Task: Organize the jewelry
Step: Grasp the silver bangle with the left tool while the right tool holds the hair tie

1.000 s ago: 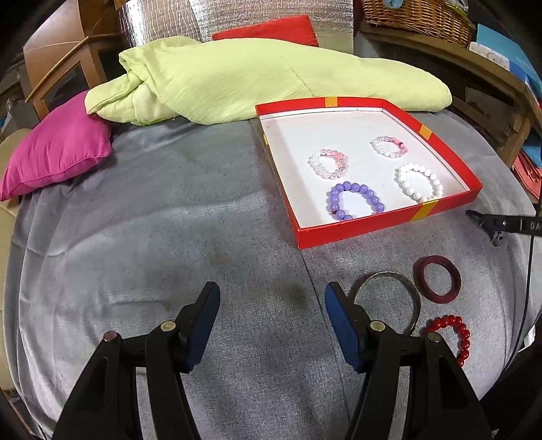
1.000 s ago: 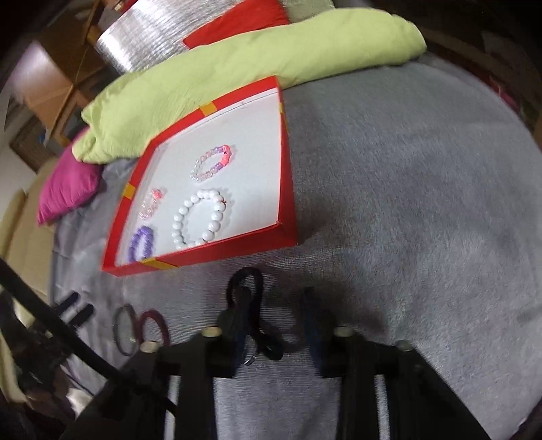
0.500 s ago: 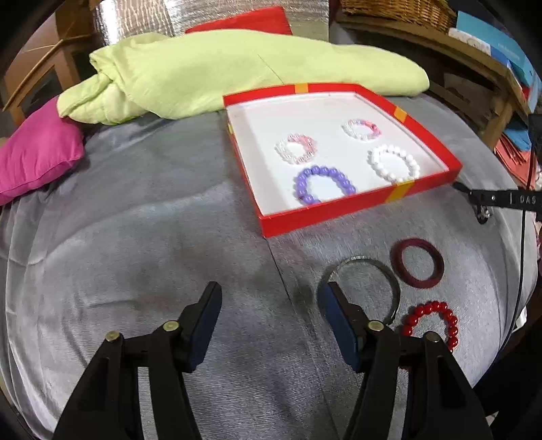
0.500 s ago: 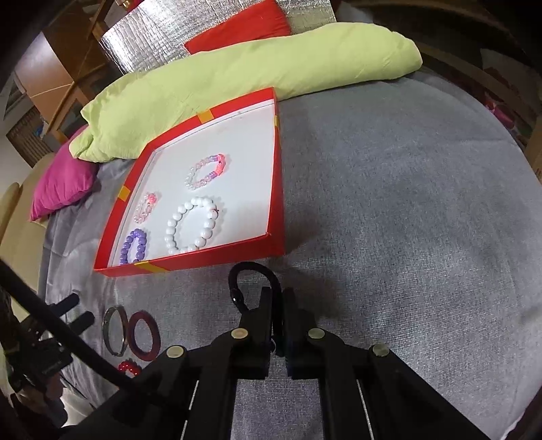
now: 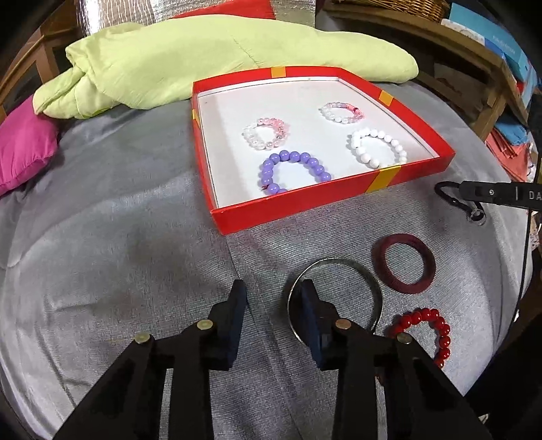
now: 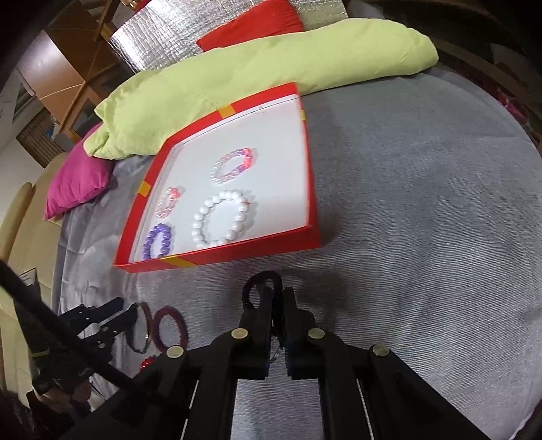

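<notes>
A red tray (image 5: pixel 298 208) (image 6: pixel 237 255) on the grey cloth holds a purple (image 5: pixel 294 171), a white (image 5: pixel 377 147) and two pink-clear bead bracelets (image 5: pixel 266 132). My left gripper (image 5: pixel 271 294) is open, its jaws straddling the left rim of a silver bangle (image 5: pixel 338 298). A dark red bangle (image 5: pixel 403 262) and a red bead bracelet (image 5: pixel 428 330) lie to its right. My right gripper (image 6: pixel 276 298) is shut on a black bracelet (image 6: pixel 262 284) just in front of the tray; it also shows in the left wrist view (image 5: pixel 454 196).
A lime-green blanket (image 5: pixel 210 54) lies behind the tray, a magenta cushion (image 5: pixel 23 149) at the left, a red cushion (image 6: pixel 250 32) at the back. Wooden shelves with a basket (image 5: pixel 389 5) stand at the right.
My left gripper has narrowed and moved right onto the silver bangle's rim. My right gripper has shut on the black bracelet and moved a little toward the tray.
</notes>
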`<state>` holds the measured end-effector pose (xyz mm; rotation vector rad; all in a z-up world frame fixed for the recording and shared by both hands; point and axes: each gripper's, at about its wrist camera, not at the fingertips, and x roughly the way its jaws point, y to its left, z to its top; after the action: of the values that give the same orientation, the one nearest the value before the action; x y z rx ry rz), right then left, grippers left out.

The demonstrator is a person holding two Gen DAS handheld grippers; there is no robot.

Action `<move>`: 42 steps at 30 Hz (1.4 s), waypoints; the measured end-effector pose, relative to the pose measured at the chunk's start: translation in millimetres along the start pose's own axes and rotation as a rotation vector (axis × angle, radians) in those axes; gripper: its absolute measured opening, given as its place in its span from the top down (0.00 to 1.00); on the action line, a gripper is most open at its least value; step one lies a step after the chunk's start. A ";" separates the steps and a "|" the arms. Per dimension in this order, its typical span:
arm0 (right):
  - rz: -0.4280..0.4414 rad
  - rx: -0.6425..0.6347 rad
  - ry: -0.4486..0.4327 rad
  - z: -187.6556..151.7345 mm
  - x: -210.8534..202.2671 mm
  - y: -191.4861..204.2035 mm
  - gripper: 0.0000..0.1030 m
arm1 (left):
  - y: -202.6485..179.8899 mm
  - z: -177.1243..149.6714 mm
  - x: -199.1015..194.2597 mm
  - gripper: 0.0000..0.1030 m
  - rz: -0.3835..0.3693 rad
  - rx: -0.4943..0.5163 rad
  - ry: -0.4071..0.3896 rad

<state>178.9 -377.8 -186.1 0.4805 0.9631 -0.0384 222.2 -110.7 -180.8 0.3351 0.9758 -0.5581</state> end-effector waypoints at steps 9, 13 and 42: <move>0.067 -0.012 0.019 -3.0 6.6 24.2 0.94 | 9.4 -0.8 -6.4 0.90 0.029 -0.023 -0.031; 0.097 -0.004 0.017 -2.7 6.6 30.2 0.94 | 15.2 0.0 -17.1 0.96 0.028 -0.024 -0.064; 0.120 0.003 0.033 -3.9 10.8 36.8 0.94 | -16.2 -2.0 0.6 0.33 -0.046 0.065 -0.001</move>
<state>191.0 -341.4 -182.8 0.5422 0.9654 0.0766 211.6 -123.1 -182.7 0.3710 0.9677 -0.6326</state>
